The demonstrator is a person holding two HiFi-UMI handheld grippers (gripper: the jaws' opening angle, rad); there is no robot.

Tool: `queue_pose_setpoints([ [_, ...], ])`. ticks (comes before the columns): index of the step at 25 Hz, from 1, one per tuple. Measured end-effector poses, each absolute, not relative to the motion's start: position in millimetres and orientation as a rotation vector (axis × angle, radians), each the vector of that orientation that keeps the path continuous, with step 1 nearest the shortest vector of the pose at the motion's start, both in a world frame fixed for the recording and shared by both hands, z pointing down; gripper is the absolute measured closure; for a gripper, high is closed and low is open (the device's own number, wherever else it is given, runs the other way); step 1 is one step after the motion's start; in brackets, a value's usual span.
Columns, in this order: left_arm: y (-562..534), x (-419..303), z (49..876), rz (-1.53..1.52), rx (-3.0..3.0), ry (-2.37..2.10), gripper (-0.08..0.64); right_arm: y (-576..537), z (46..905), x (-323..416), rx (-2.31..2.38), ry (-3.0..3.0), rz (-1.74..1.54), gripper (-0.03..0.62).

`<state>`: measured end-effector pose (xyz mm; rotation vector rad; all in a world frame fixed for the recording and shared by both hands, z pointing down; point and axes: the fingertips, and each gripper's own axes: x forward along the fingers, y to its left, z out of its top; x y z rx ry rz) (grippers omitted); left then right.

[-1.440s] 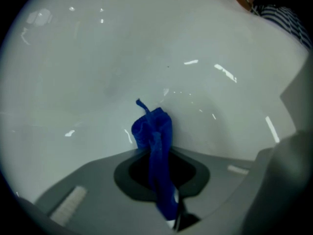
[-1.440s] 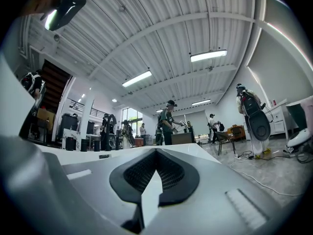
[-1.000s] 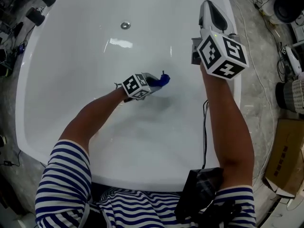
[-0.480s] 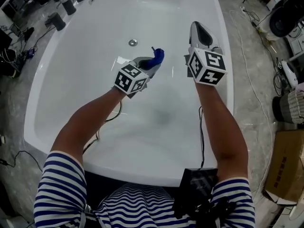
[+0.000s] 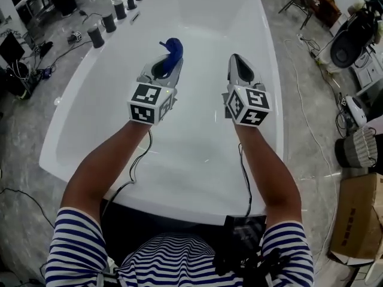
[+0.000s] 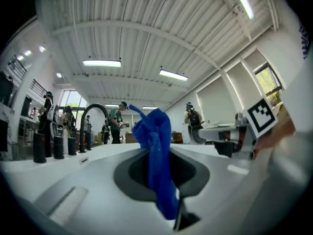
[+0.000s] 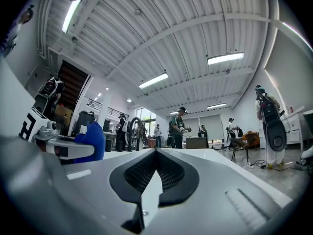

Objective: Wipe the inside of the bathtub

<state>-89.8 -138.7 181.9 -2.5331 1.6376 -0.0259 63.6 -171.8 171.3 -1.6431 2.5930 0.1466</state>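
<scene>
Both came up out of the bathtub [image 5: 270,94] since the last frame: left gripper [image 5: 169,62] clamped on the blue cloth [image 5: 173,45] poking past its tips, right gripper [image 5: 237,60] closed empty alongside, probably repositioning between wipe passes.

Right gripper [image 7: 155,153], lower centre of the frame: fingers [image 7: 205,195] drawn together, their tips meeting, nothing held between them. Dark ribbed pads line the recess behind the tips.

Left edge of the frame: the left gripper [image 7: 68,148] – white body, part of a marker cube [image 7: 28,127] visible – with a blue cloth [image 7: 93,140] bunched at its tip.

Background, mid-frame: a dark curved tap [image 7: 133,130] and a person [image 7: 177,127] standing at centre; a second person [image 7: 266,124] stands at the right edge.

Upper frame: a ribbed white ceiling [image 7: 161,28] with lit strip lights [image 7: 225,58].
</scene>
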Motion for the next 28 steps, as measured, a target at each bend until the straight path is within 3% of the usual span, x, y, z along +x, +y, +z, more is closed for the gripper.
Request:
queue_pose_setpoints([
  [11, -95.6, -89.3, 156.9, -0.013, -2.433, 1.727, 0.511, -94.2, 143.8, 43.8, -1.574, 2.59, 0.235, 0.594],
  [28, -83.6, -63.9, 175.7, 0.02, -2.508, 1.659, 0.509, -96.4, 158.7, 45.4, -1.576, 2.596, 0.204, 0.594],
])
